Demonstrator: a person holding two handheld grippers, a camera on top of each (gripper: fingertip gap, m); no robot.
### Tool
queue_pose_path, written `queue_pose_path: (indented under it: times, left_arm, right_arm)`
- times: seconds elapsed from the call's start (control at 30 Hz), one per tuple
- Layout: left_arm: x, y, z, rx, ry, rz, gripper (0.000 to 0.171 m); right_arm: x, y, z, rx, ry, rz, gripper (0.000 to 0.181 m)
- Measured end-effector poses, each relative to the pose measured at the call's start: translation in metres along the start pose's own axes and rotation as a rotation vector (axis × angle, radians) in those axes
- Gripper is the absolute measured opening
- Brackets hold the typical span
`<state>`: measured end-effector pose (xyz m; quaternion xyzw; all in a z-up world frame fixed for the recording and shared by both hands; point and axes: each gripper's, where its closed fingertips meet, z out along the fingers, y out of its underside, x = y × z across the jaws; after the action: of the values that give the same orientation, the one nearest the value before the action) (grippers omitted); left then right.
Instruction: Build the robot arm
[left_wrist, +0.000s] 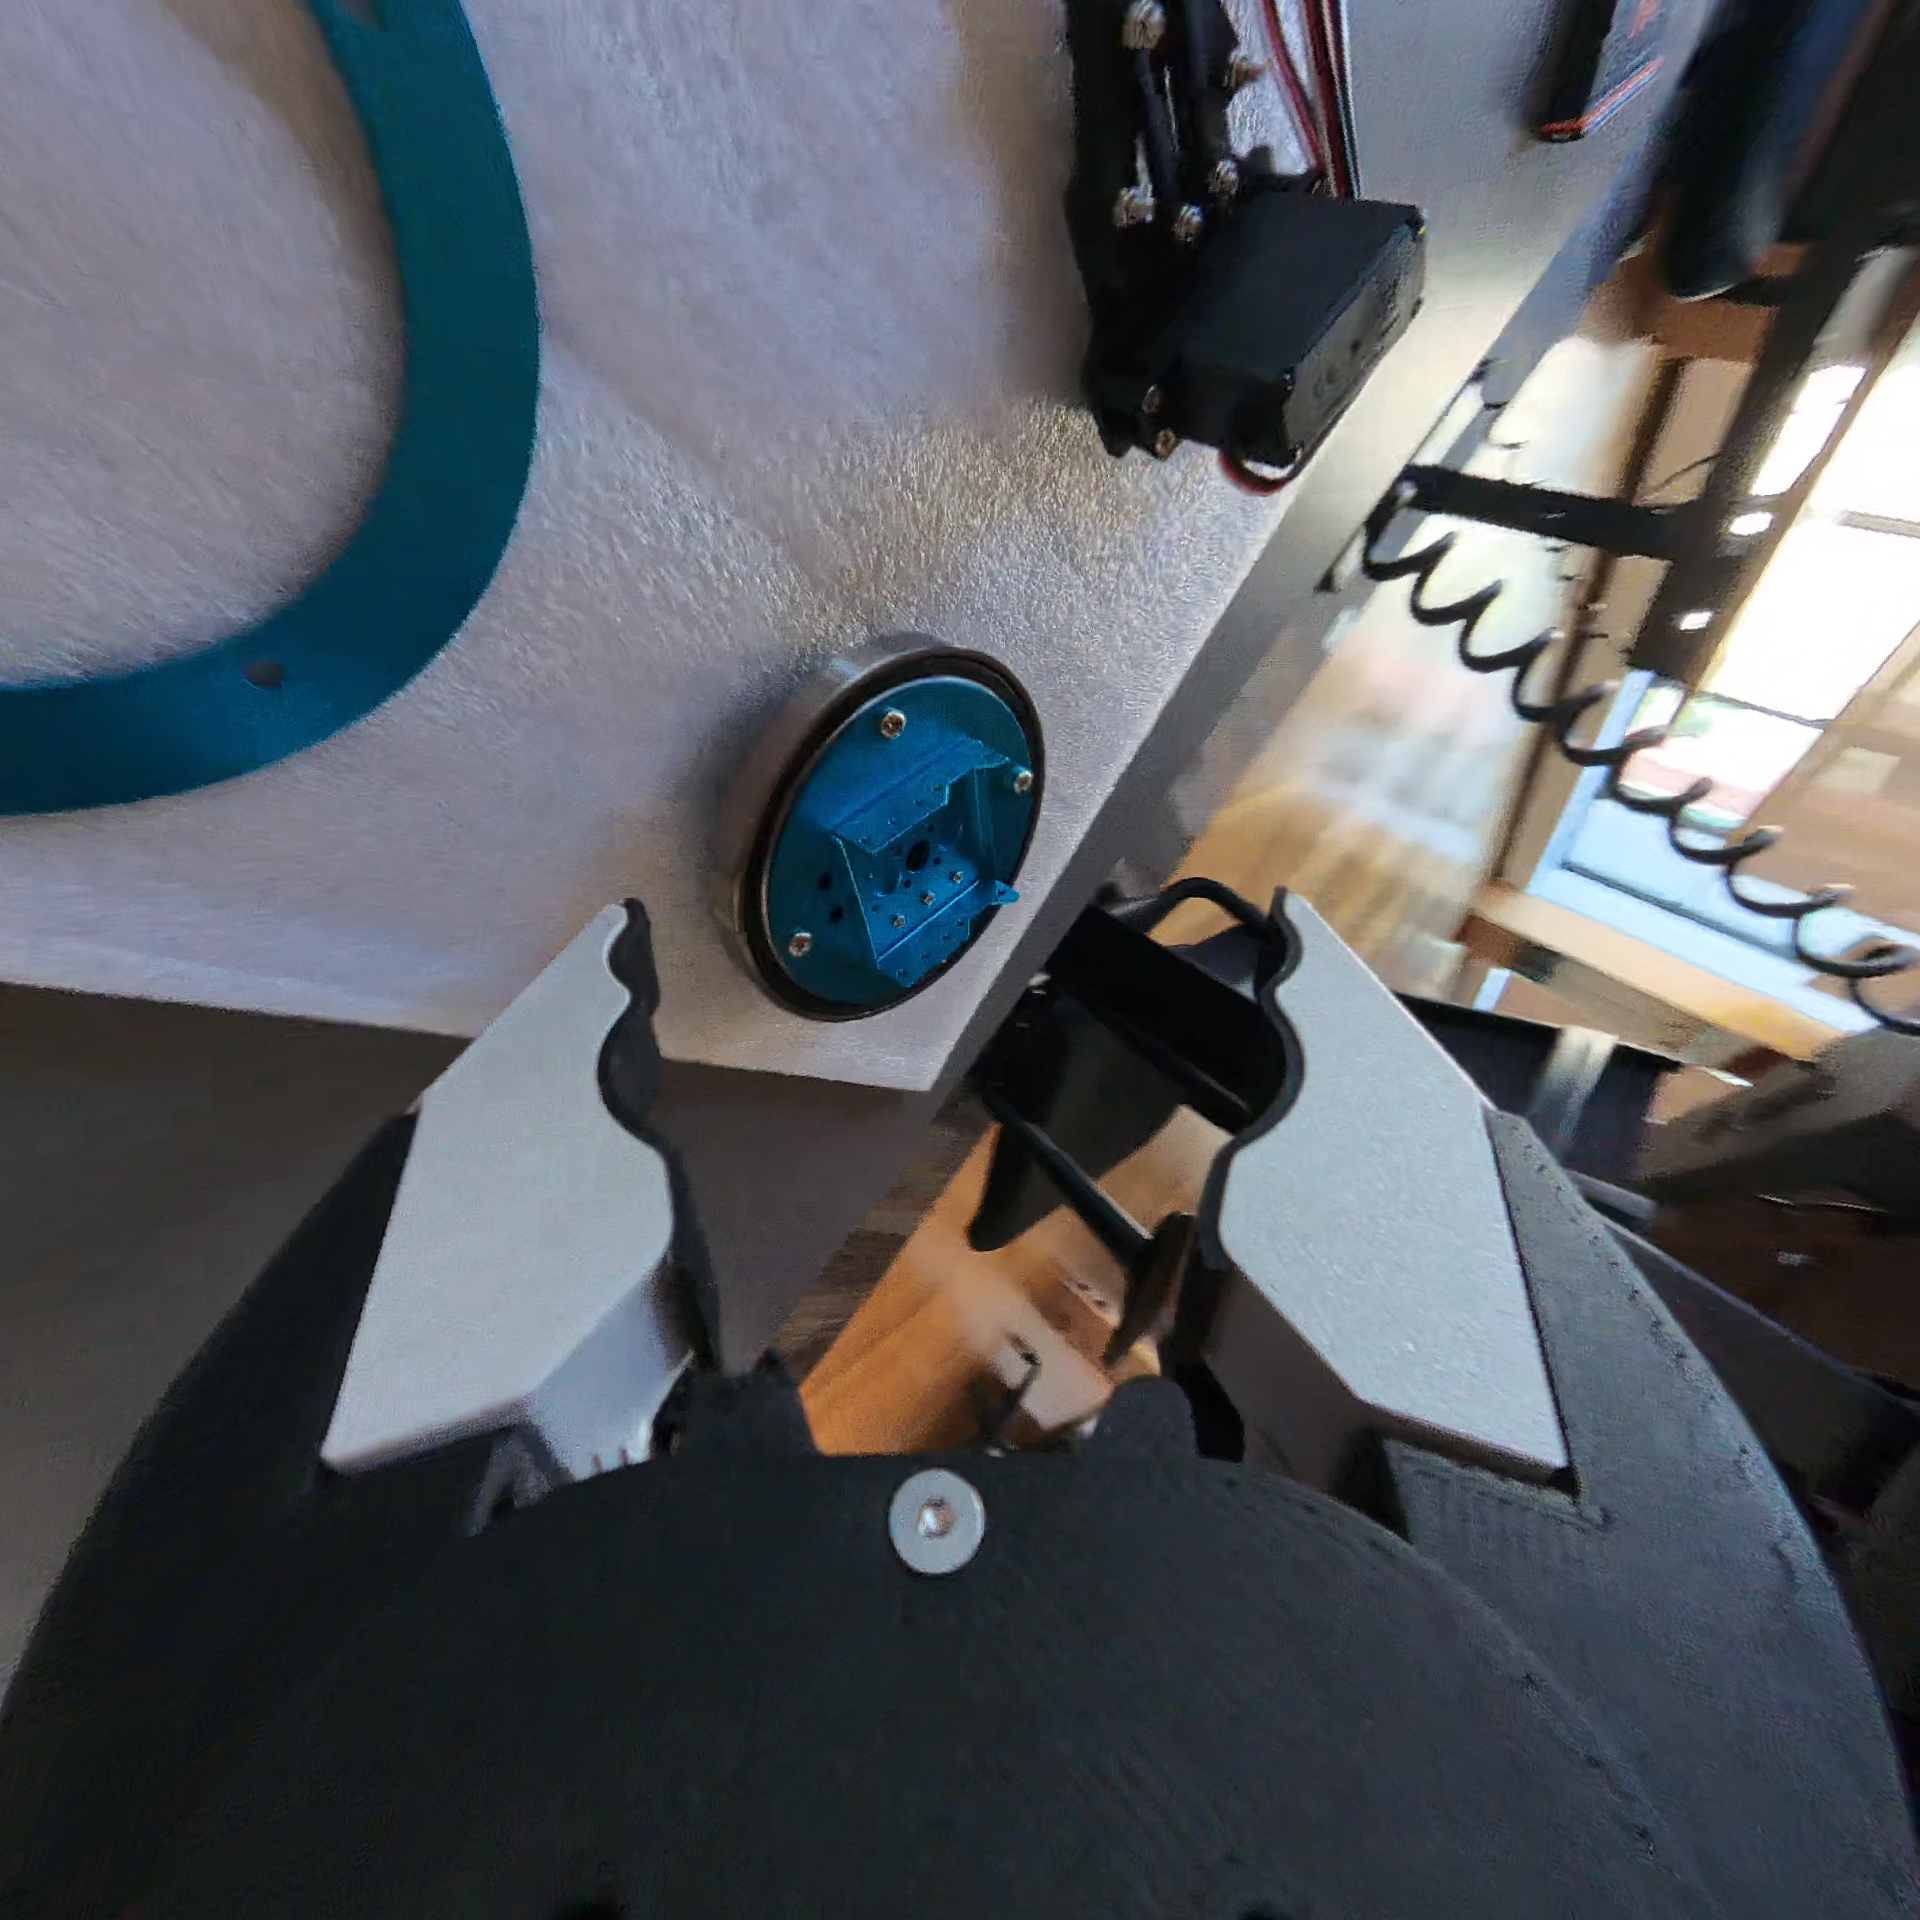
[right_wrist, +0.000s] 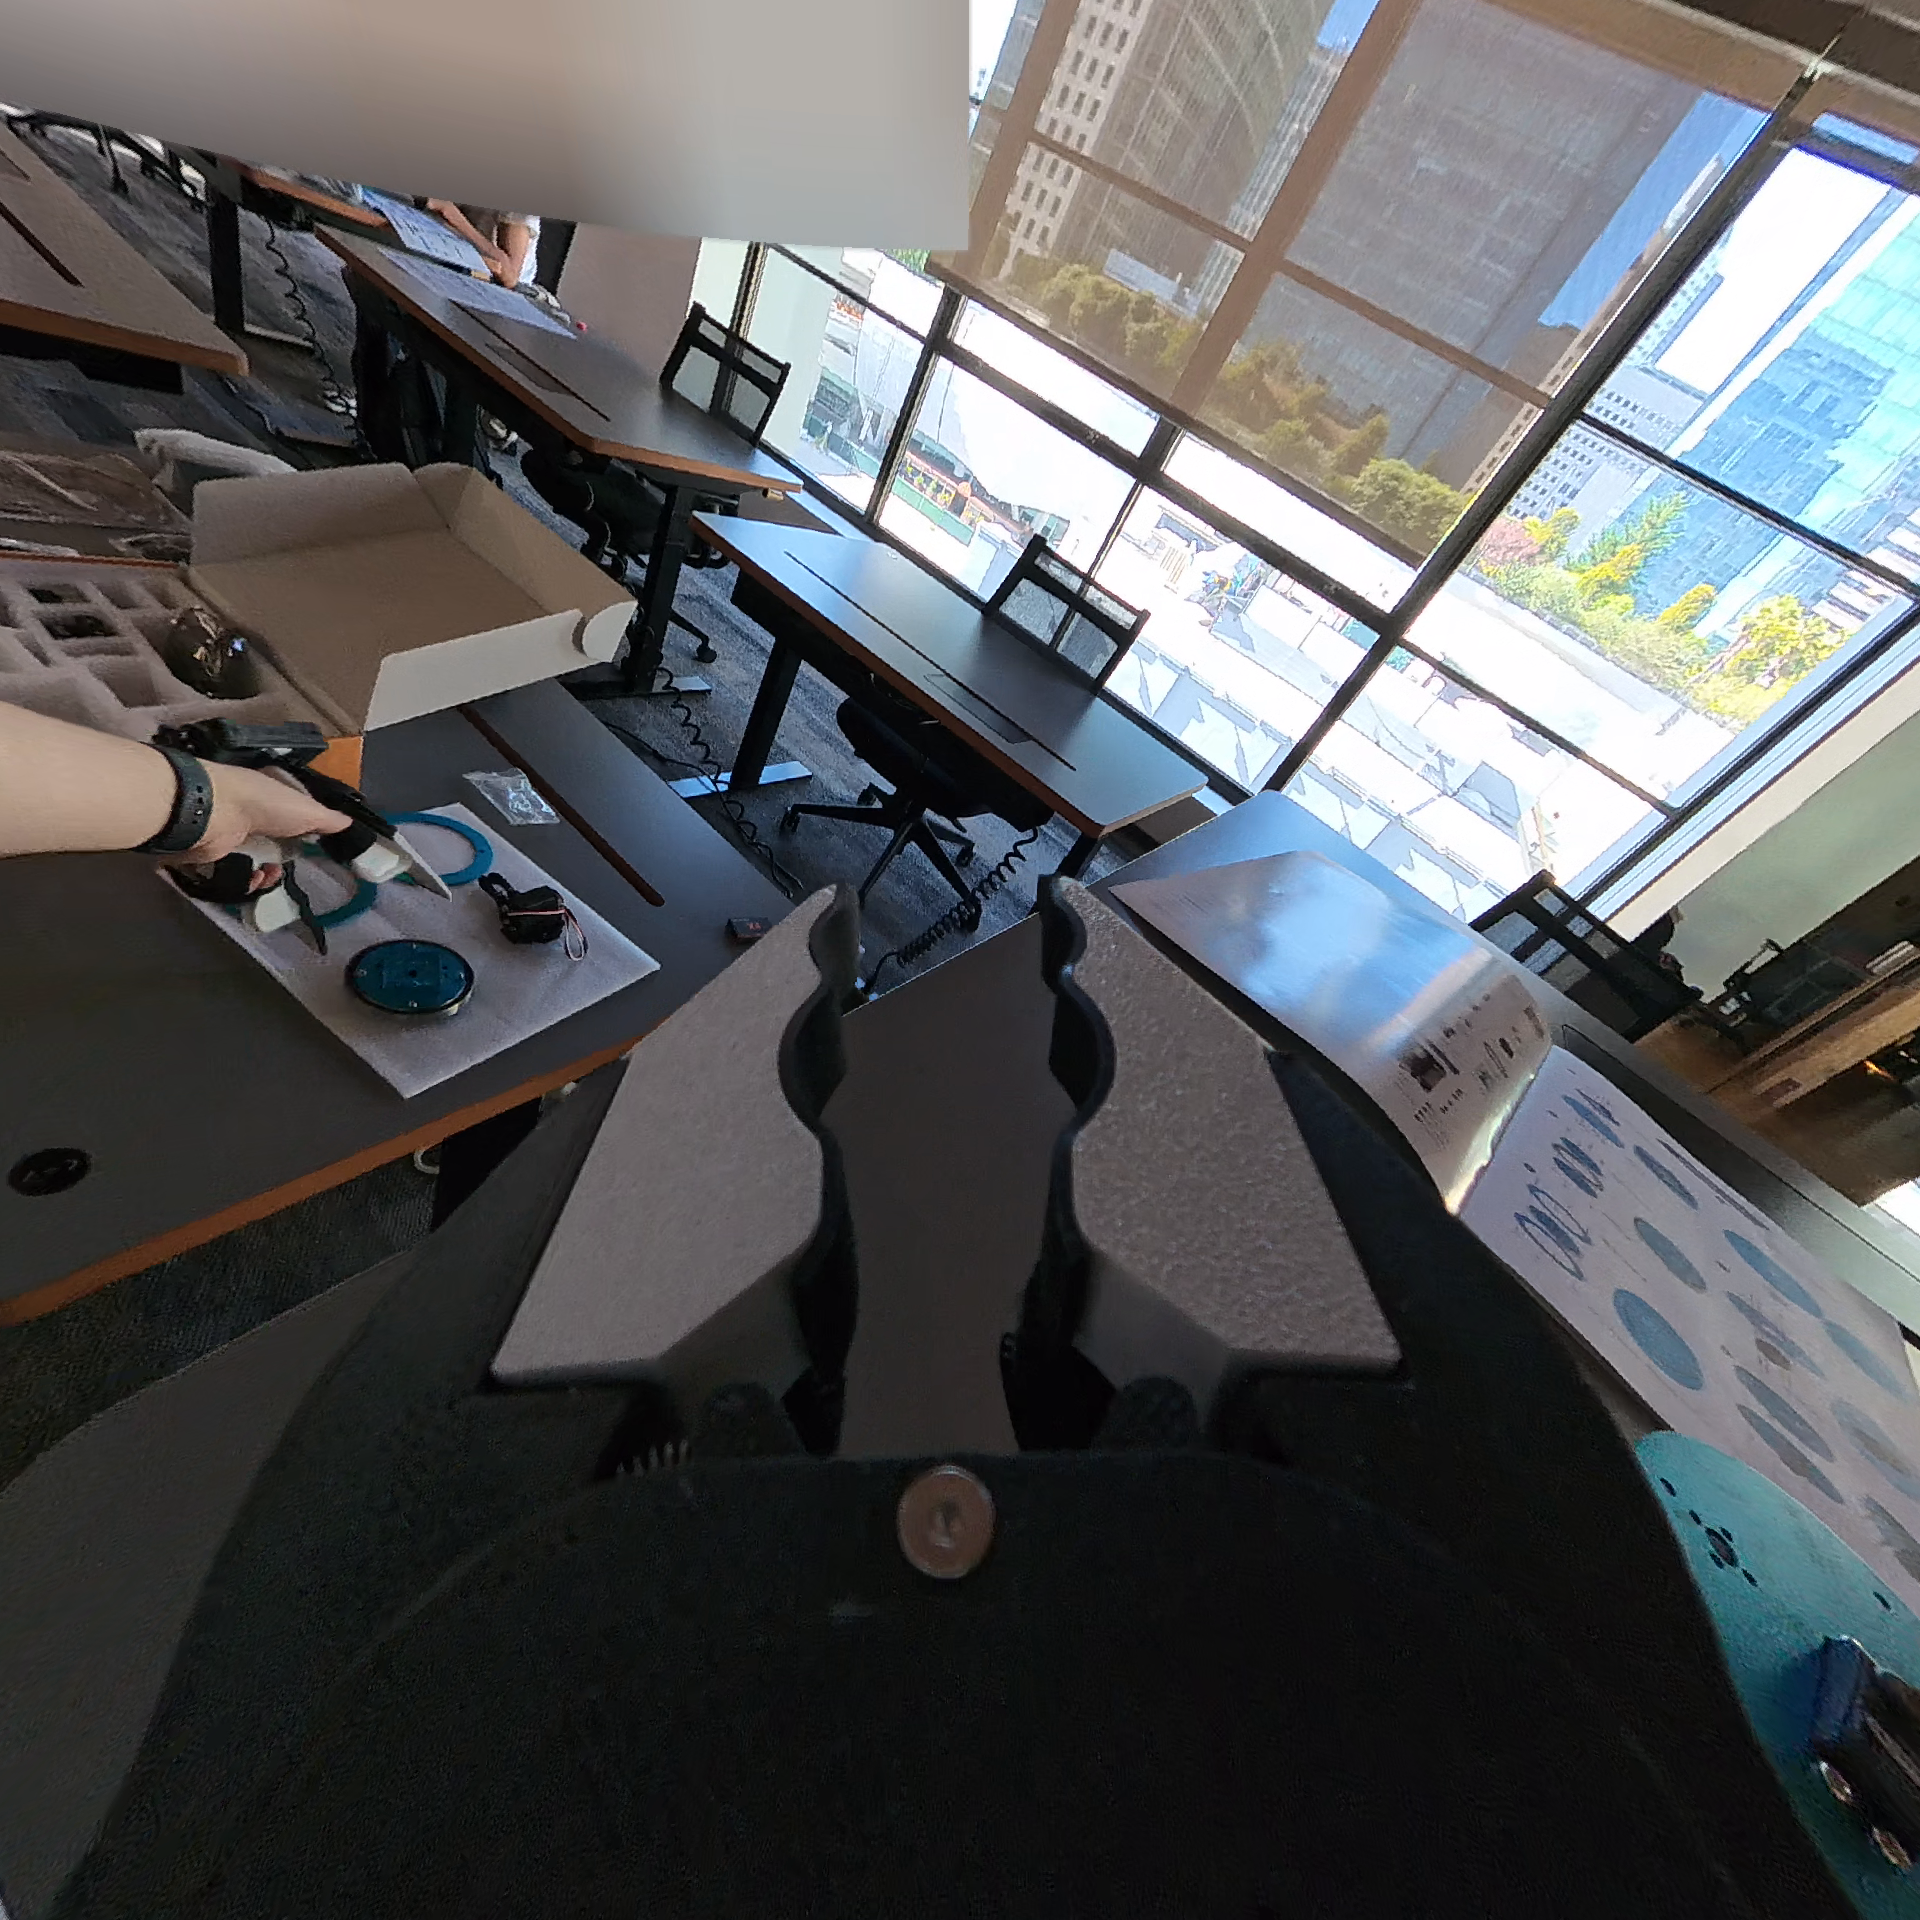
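Desk (right_wrist: 156, 1122): dark top, wood edge, under the left gripper and off to the right gripper's left.
White foam sheet (left_wrist: 727, 416): lies on the desk, ahead of the left gripper's fingers; all small parts rest on it.
Blue ring (left_wrist: 457, 416): flat on the sheet, ahead and to the left of the left gripper.
Black motor block (left_wrist: 1247, 312): wired, ahead and to the right.
Round blue disc (left_wrist: 894, 831): metal-rimmed, just ahead of the fingertips, between them in line, not touched.
Left gripper (left_wrist: 956, 925): jaws spread wide, holding nothing.
Right gripper (right_wrist: 951, 914): raised well away from the sheet, jaws partly apart, empty; printed paper (right_wrist: 1558, 1143) lies to its right.
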<state>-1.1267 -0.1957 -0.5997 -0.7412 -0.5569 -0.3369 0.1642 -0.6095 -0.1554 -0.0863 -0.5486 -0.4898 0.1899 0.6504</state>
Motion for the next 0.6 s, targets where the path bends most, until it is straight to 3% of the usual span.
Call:
queue_pose_path:
  times: [0.07, 0.17, 0.27, 0.43, 0.6]
  left_arm:
    - [0.006, -0.005, -0.014, 0.034, -0.060, 0.048, 0.118]
    - [0.044, -0.003, -0.044, 0.153, 0.026, 0.164, 0.103]
    - [0.111, 0.035, -0.093, 0.359, 0.197, 0.418, 0.081]
    - [0.252, 0.176, -0.190, 0.704, 0.539, 0.826, 0.067]
    - [0.396, 0.348, -0.228, 0.662, 0.849, 1.128, 0.073]
  right_arm:
    - [0.003, 0.000, -0.005, 0.010, 0.004, -0.005, 0.034]
    - [0.011, 0.000, -0.016, 0.033, 0.023, -0.037, 0.034]
    - [0.026, 0.005, -0.033, 0.044, 0.051, -0.056, 0.034]
    - [0.071, 0.026, -0.080, 0.079, 0.099, 0.010, 0.040]
    - [0.132, 0.049, -0.132, 0.159, 0.102, 0.070, 0.024]
